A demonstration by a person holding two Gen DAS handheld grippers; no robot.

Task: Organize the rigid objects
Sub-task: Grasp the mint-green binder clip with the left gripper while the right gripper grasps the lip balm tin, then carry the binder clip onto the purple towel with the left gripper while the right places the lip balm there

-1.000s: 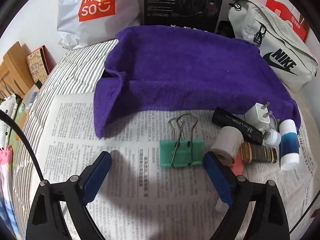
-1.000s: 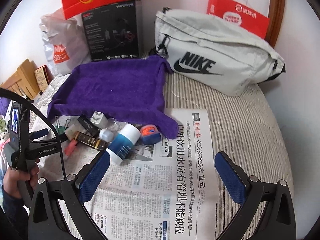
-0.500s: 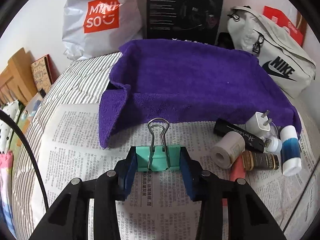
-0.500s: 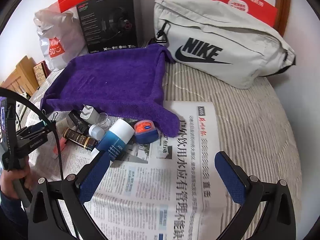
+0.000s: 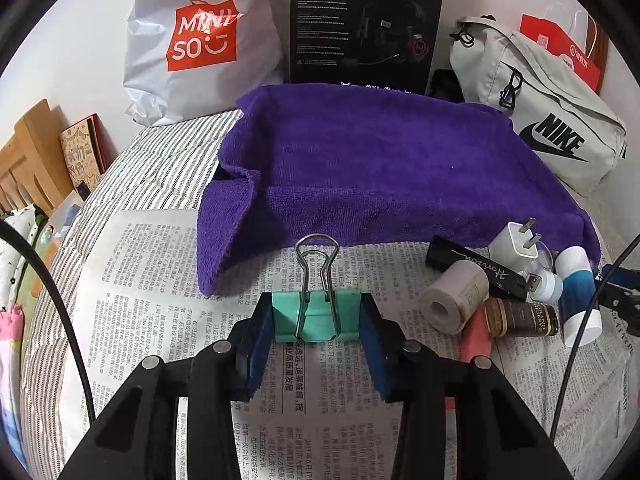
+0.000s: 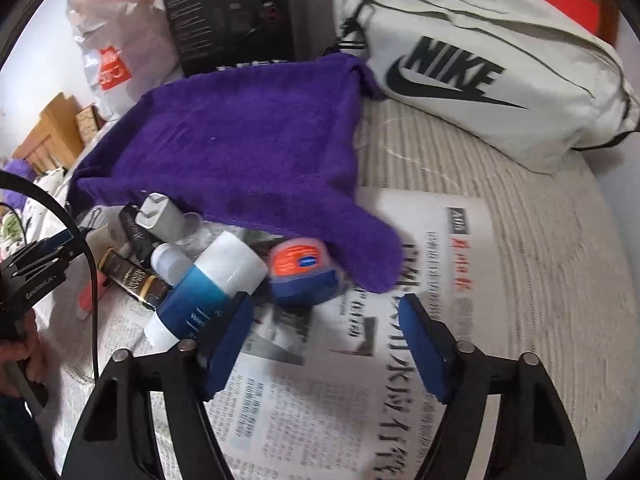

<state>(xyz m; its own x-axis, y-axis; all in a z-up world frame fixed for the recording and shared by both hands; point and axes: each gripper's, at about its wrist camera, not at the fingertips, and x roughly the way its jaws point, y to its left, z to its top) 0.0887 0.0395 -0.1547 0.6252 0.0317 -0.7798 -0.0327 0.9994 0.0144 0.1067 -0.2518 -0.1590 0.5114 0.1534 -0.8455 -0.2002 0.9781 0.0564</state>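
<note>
My left gripper (image 5: 316, 306) is shut on a green binder clip (image 5: 316, 318), whose wire handles stand upright just in front of the purple towel (image 5: 380, 168). On the newspaper (image 5: 152, 300) to its right lies a pile: a grey roll (image 5: 456, 296), a black tube (image 5: 472, 266), a white charger plug (image 5: 514, 240), a brown bottle (image 5: 520, 318) and a blue-and-white bottle (image 5: 578, 296). My right gripper (image 6: 324, 308) points down at a small blue jar with an orange lid (image 6: 302, 272). Its jaws are closing; the jar sits just ahead of the tips, untouched. The left pad is close to the blue-and-white bottle (image 6: 208, 288).
A grey Nike bag (image 6: 480, 72), a black box (image 5: 364, 20) and a white Miniso bag (image 5: 196, 44) line the wall behind the towel. Striped bedding (image 6: 540, 240) lies around the newspaper (image 6: 320, 400). A hand (image 6: 20, 356) holds the left gripper at the left edge.
The left gripper shut on the binder clip, which now stands upright between its pads. The right gripper came down toward the blue jar and its jaws narrowed.
</note>
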